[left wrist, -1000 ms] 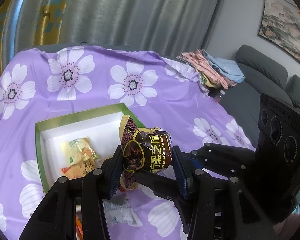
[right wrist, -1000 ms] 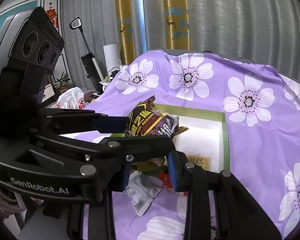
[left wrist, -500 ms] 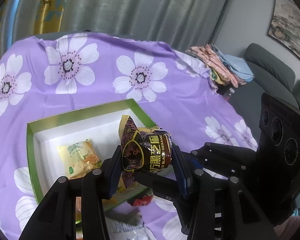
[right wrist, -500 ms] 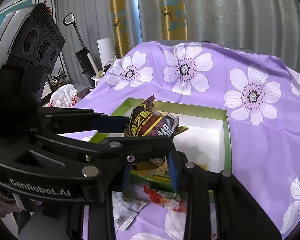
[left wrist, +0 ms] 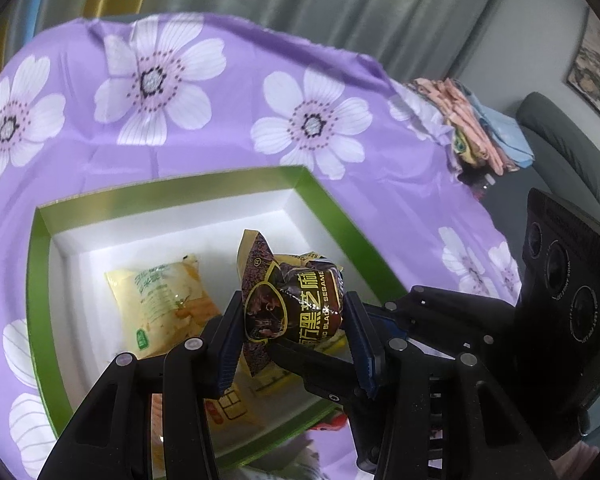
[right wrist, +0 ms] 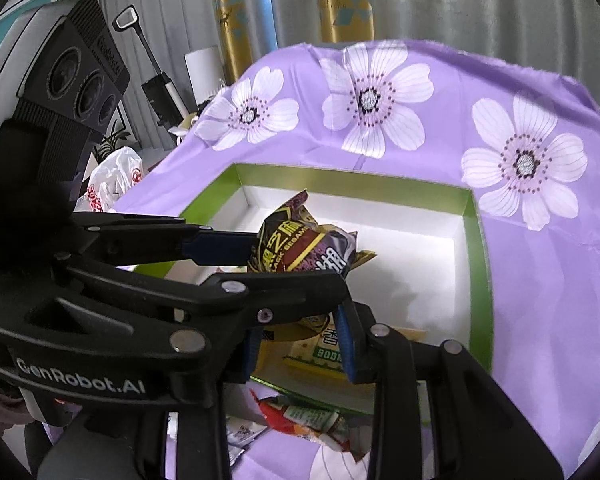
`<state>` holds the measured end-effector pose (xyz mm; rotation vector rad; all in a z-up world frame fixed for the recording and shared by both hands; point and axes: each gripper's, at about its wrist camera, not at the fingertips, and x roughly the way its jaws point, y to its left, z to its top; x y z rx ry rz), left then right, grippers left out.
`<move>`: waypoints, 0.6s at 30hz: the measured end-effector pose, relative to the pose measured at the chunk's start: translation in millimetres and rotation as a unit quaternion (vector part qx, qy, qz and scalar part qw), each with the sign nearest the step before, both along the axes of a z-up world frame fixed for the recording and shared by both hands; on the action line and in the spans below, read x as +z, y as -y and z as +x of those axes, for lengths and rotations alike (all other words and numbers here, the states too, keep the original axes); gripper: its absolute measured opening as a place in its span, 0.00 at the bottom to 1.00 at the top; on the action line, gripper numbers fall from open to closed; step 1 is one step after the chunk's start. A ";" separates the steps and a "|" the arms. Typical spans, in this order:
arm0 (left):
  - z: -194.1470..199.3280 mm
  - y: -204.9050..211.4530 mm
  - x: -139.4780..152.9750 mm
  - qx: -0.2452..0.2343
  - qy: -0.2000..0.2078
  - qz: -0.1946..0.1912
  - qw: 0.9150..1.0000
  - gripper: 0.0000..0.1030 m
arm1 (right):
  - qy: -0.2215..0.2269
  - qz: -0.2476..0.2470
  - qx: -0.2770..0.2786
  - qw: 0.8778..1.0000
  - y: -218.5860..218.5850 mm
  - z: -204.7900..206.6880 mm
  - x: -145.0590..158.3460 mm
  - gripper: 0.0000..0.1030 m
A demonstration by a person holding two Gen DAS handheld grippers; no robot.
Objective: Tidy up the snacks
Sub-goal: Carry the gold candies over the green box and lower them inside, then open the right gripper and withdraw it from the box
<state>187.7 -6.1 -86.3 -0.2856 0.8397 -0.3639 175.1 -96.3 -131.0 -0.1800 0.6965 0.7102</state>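
While held over green box (left wrist: 44,280), sesame pkt (left wrist: 296,304) is clamped in left tool (left wrist: 294,336); right tool (right wrist: 300,340) apparently empty, jaws parted.

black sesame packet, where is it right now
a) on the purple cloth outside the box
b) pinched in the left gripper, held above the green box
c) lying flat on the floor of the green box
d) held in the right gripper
b: the black sesame packet sits pinched between the left gripper fingers, raised over the white floor of the green box; the right gripper holds nothing.
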 end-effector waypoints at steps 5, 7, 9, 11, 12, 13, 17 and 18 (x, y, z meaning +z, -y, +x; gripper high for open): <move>7.9 -5.8 -13.4 0.011 -0.025 0.001 1.000 0.46 | -0.025 -0.012 0.005 1.000 -8.3 12.6 -11.9 0.33; 9.6 -8.3 -17.3 0.015 -0.033 0.002 0.999 0.46 | -0.035 -0.018 0.005 0.999 -11.3 16.2 -15.6 0.33; 11.0 -8.8 -20.0 0.018 -0.039 0.006 0.999 0.46 | -0.041 -0.025 0.006 0.999 -14.7 17.9 -18.9 0.35; 12.2 -9.4 -21.4 0.021 -0.043 0.009 0.999 0.46 | -0.041 -0.033 0.004 0.999 -17.2 18.3 -20.4 0.36; 12.6 -9.3 -21.6 0.022 -0.044 0.011 0.999 0.46 | -0.043 -0.035 0.003 0.998 -17.6 18.6 -20.8 0.36; 13.0 -8.9 -21.9 0.023 -0.046 0.013 0.999 0.46 | -0.043 -0.037 0.002 0.998 -18.2 18.7 -21.0 0.37; 14.2 -9.6 -24.4 0.036 -0.053 0.030 0.997 0.56 | -0.039 -0.041 -0.008 0.998 -15.8 17.8 -18.7 0.48; 13.1 -10.8 -23.8 0.040 -0.050 0.032 0.997 0.66 | -0.035 -0.043 -0.011 0.998 -14.7 16.5 -17.1 0.50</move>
